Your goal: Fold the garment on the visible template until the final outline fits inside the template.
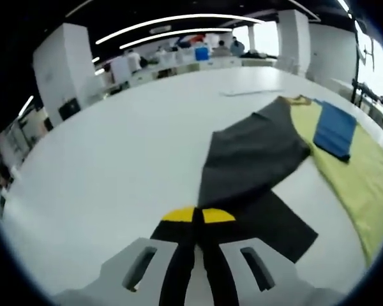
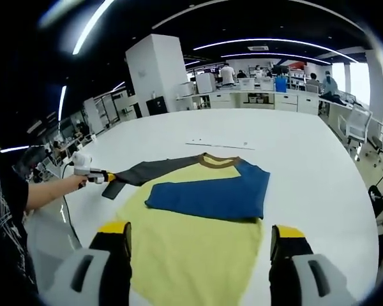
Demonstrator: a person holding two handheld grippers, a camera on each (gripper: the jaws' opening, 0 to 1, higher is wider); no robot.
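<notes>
- Right gripper point(image 2: 201, 245): jaws wide, empty, hovering over garment's point(image 2: 191, 255) yellow body.
- Left gripper point(image 1: 198, 220): jaws closed on grey sleeve point(image 1: 252, 159) tip; sleeve stretching toward 1 o'clock.
- Likely step: folding grey sleeve inward across blue sleeve point(image 2: 210, 194).
- Template not distinguishable on white table point(image 2: 293, 143).

You work under bright, even light from long ceiling strips point(image 2: 268, 43) that curve with the fisheye toward 12 o'clock in both views. Windows point(image 1: 380, 60) at 2 o'clock in the left gripper view blow out to white. The white table point(image 1: 115, 159) reflects softly with no hard glare, and shadows stay faint. Your left gripper view is soft and slightly blurred; your right gripper view is sharper. Straight edges bend near the borders.
</notes>
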